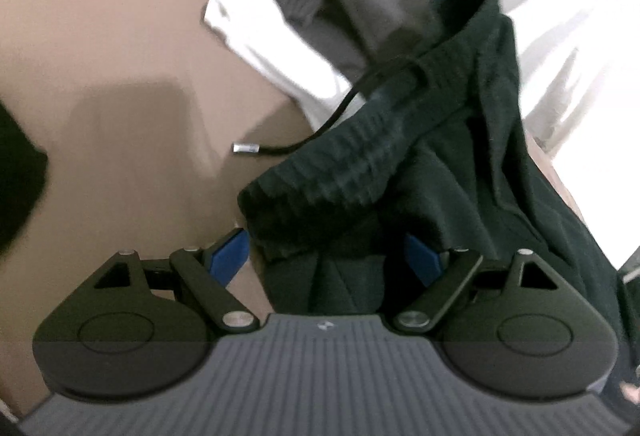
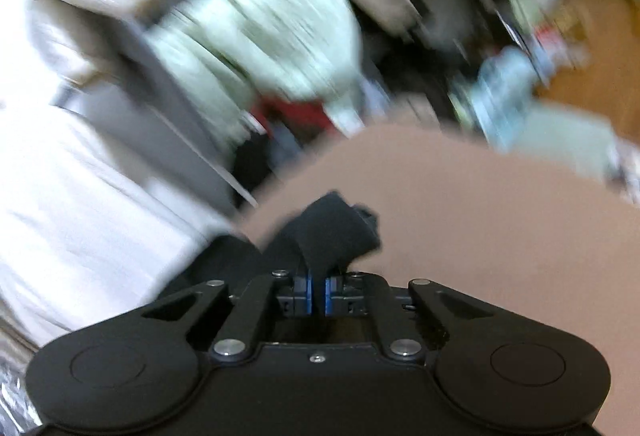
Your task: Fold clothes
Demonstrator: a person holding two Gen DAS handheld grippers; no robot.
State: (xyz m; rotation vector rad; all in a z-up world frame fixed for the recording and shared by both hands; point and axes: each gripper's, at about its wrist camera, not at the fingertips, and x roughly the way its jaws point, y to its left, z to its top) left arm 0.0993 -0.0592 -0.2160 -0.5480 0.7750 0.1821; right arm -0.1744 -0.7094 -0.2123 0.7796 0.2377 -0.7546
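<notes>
Tongs, 2: left tongs [image 1: 326,256] released around 1 dark garment [image 1: 420,172], right tongs [image 2: 318,294] clenched on dark cloth [image 2: 332,232].

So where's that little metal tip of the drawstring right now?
In the left wrist view the metal tip lies on the tan surface, just left of the dark green garment's ribbed waistband, ahead of the open left gripper.

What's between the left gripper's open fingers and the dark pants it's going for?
Nothing visible. The dark pants already lie between the left gripper's spread blue pads, waistband bunched just ahead; only their own drawstring trails aside onto the tan surface.
</notes>
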